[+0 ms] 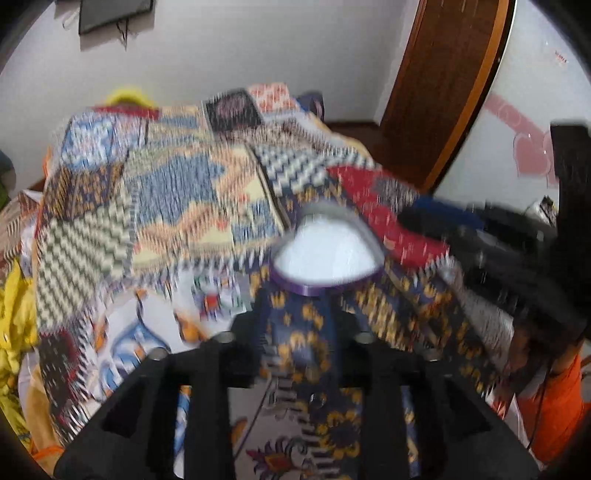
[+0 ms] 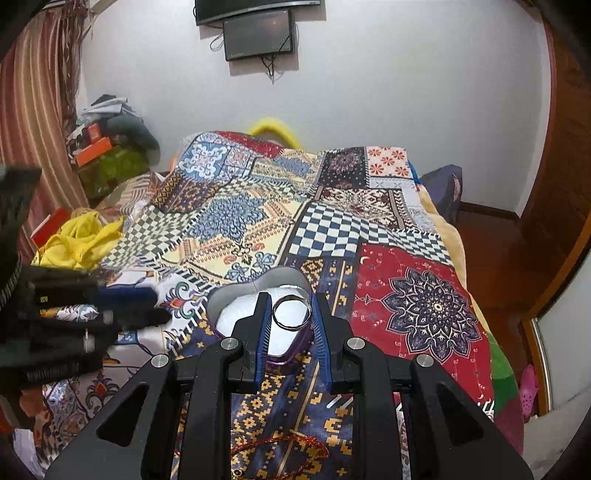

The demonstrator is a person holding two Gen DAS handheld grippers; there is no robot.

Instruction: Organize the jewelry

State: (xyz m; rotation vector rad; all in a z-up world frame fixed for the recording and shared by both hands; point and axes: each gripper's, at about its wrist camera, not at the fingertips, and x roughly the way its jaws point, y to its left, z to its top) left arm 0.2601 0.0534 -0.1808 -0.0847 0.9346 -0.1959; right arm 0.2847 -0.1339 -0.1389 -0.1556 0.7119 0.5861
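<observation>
An open heart-shaped box (image 2: 229,297) with a purple wall and white lining lies on the patchwork bedspread (image 2: 406,295). My right gripper (image 2: 291,300) hangs just above the box, its blue pads shut on a thin silver ring (image 2: 286,325) held upright. The left wrist view is blurred. It shows the same box (image 1: 328,254) just beyond my left gripper (image 1: 301,317), whose jaws stand apart with only fabric between them. From the right wrist, the left gripper (image 2: 155,306) is a blur left of the box. A red cord bracelet (image 2: 280,445) lies on the spread near the front.
Yellow cloth (image 2: 81,236) is heaped at the bed's left edge, with boxes and clutter (image 2: 107,155) behind it by a striped curtain. A wooden door (image 2: 565,147) stands to the right. Dark screens (image 2: 258,33) hang on the far wall.
</observation>
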